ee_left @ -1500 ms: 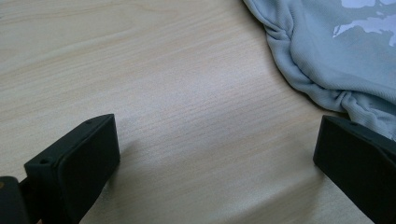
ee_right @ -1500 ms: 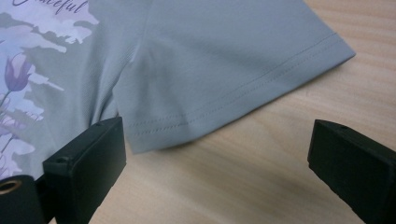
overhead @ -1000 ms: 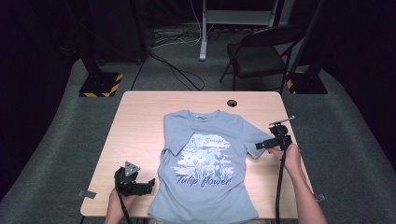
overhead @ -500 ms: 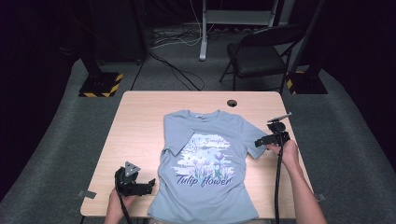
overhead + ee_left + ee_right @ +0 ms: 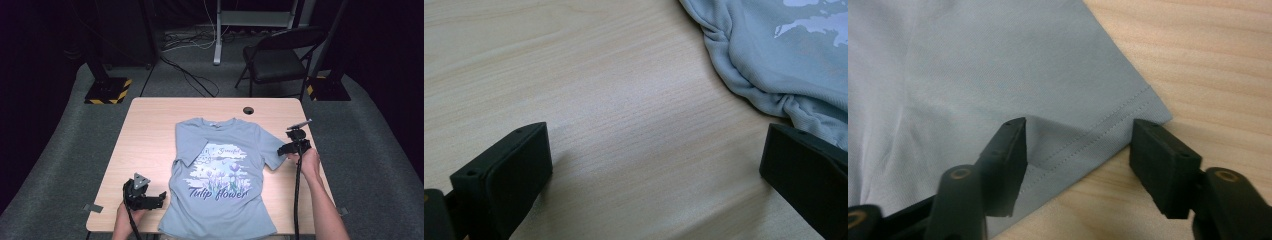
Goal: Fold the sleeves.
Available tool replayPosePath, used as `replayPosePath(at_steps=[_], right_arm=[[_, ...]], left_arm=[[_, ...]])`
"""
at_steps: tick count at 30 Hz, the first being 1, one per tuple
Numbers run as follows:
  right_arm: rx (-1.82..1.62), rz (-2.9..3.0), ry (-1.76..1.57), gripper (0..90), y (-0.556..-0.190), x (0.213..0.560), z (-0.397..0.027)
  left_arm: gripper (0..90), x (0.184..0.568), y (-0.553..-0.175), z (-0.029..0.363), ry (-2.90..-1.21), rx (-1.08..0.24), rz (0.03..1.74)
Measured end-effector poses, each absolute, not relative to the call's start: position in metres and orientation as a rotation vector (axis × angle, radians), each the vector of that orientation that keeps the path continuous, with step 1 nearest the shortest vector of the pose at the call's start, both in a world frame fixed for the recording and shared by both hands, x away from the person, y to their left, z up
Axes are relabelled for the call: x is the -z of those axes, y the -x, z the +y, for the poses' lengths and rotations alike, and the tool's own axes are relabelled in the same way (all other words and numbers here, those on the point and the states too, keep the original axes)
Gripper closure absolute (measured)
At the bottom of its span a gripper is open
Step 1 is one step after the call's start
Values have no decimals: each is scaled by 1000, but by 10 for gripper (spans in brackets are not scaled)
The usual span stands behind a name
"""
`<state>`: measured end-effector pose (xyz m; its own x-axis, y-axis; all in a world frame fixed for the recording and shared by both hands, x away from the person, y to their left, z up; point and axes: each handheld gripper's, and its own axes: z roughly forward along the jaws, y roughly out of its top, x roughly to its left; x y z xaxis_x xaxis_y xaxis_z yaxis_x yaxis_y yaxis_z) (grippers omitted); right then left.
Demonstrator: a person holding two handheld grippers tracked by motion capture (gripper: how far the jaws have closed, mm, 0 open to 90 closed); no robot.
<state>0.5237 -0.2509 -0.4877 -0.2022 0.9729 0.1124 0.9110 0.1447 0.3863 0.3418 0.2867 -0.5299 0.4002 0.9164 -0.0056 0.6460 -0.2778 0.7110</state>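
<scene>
- High view: T-shirt [image 5: 222, 175] flat, print up, mid-desk toward the near edge; desk [image 5: 150, 130] bare beside it; folding not yet begun.
- Left gripper view: left gripper [image 5: 654, 165] wide, over bare wood beside the bunched hem.
- Right gripper view: right gripper [image 5: 1075, 155] just closing, half-narrowed astride the sleeve hem [image 5: 1108, 125], not yet pinching.

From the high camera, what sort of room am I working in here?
Probably a recording studio or lab workspace, not a home: black drapes surround a single wooden table, stand bases with hazard-striped tape sit on grey carpet, and loose cables run past a folding chair.
</scene>
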Motion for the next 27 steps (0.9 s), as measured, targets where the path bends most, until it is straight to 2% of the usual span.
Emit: replayPosePath(at_steps=[6, 15, 20, 27], right_arm=[[-531, 2225, -1870, 596, -523, 487, -248], [-555, 2234, -1888, 766, -523, 487, -246], [-580, 2240, -1892, 821, -523, 487, -245], [-618, 2245, -1897, 844, -523, 487, -246]], left_arm=[[1, 530, -342, 287, -2024, -548, 1328], [1, 530, -342, 287, -2024, -548, 1328], [1, 530, -342, 287, -2023, -548, 1328], [1, 530, -342, 287, -2024, -548, 1328]])
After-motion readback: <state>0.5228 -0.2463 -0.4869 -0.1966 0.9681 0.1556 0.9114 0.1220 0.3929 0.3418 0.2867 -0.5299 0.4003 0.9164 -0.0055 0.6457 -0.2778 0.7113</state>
